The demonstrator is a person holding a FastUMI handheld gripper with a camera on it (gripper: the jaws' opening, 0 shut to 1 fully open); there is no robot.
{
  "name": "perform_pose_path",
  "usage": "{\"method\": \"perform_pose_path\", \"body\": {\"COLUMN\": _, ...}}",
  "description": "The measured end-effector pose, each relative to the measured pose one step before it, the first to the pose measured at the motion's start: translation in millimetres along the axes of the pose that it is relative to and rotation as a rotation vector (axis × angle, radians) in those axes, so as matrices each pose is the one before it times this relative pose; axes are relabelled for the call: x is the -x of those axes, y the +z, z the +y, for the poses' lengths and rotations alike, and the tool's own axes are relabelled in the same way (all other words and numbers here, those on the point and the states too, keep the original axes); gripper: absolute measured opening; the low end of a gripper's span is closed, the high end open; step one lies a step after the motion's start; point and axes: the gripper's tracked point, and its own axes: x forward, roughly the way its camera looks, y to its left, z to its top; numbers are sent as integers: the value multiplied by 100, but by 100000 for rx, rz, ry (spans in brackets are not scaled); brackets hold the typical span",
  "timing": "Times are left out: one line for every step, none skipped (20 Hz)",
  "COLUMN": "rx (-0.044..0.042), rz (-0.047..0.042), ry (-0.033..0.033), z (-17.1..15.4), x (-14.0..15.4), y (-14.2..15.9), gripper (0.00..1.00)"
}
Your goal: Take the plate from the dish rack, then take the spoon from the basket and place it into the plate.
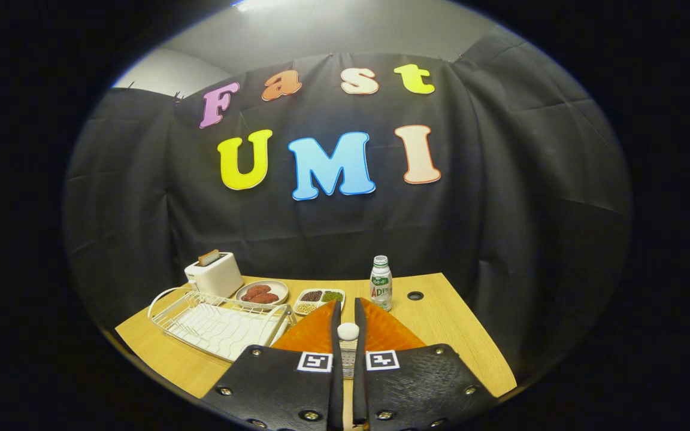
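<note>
My gripper (pixel 347 306) is held above the near part of the wooden table (pixel 441 323), its fingers drawn close together. A small white rounded end, apparently the spoon (pixel 348 331), is pinched in the narrow gap between them. Lower in the same gap I see a patch of grey metal mesh (pixel 348 360), probably the basket underneath. The white wire dish rack (pixel 219 323) lies to the left of the fingers with no plate standing in its slots. Whatever lies directly under the gripper is hidden by the fingers.
Beyond the rack stands a white toaster (pixel 214 274). Next to it are a round dish of reddish food (pixel 262 292) and a divided dish of beans (pixel 319 299). A small green-capped bottle (pixel 381 284) stands just beyond the right finger, near a cable hole (pixel 415 296).
</note>
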Motion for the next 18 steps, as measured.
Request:
{"method": "perform_pose_path", "body": {"rx": 524, "rz": -207, "ry": -314, "z": 54, "x": 197, "y": 380, "gripper": 6}}
{"method": "perform_pose_path", "body": {"rx": 401, "rz": -251, "ry": -16, "z": 192, "x": 304, "y": 306, "gripper": 6}}
{"method": "perform_pose_path", "body": {"rx": 369, "rz": -421, "ry": -246, "z": 142, "x": 254, "y": 377, "gripper": 6}}
{"method": "perform_pose_path", "body": {"rx": 562, "rz": -83, "ry": -109, "z": 61, "x": 248, "y": 105, "gripper": 6}}
{"method": "perform_pose_path", "body": {"rx": 384, "rz": 211, "ry": -105, "z": 134, "x": 268, "y": 98, "gripper": 6}}
{"method": "perform_pose_path", "body": {"rx": 29, "rz": -10, "ry": 174, "z": 193, "x": 227, "y": 67, "gripper": 6}}
{"method": "perform_pose_path", "body": {"rx": -33, "rz": 301, "ry": 144, "z": 170, "x": 144, "y": -88, "gripper": 6}}
{"method": "perform_pose_path", "body": {"rx": 402, "rz": 763, "ry": 16, "z": 33, "x": 260, "y": -390, "gripper": 6}}
{"method": "perform_pose_path", "body": {"rx": 440, "rz": 898, "ry": -368, "z": -34, "x": 295, "y": -384, "gripper": 6}}
{"method": "perform_pose_path", "body": {"rx": 87, "rz": 457, "ry": 254, "z": 233, "x": 324, "y": -202, "gripper": 6}}
{"method": "perform_pose_path", "body": {"rx": -273, "rz": 500, "ry": 329, "z": 230, "x": 293, "y": -322, "gripper": 6}}
{"method": "perform_pose_path", "body": {"rx": -260, "rz": 44, "ry": 430, "z": 196, "x": 339, "y": -366, "gripper": 6}}
{"method": "perform_pose_path", "body": {"rx": -197, "rz": 479, "ry": 467, "z": 177, "x": 202, "y": -361, "gripper": 6}}
{"method": "perform_pose_path", "body": {"rx": -314, "rz": 1028, "ry": 339, "z": 225, "x": 123, "y": -683, "gripper": 6}}
{"method": "perform_pose_path", "body": {"rx": -596, "rz": 1095, "ry": 503, "z": 318, "x": 146, "y": -577, "gripper": 6}}
{"method": "perform_pose_path", "body": {"rx": -843, "rz": 1306, "ry": 868, "z": 383, "x": 167, "y": -664, "gripper": 6}}
{"method": "perform_pose_path", "body": {"rx": -676, "rz": 1381, "ry": 1290, "z": 534, "x": 76, "y": -658, "gripper": 6}}
{"method": "perform_pose_path", "body": {"rx": -282, "rz": 1529, "ry": 1240, "z": 456, "x": 132, "y": -671, "gripper": 6}}
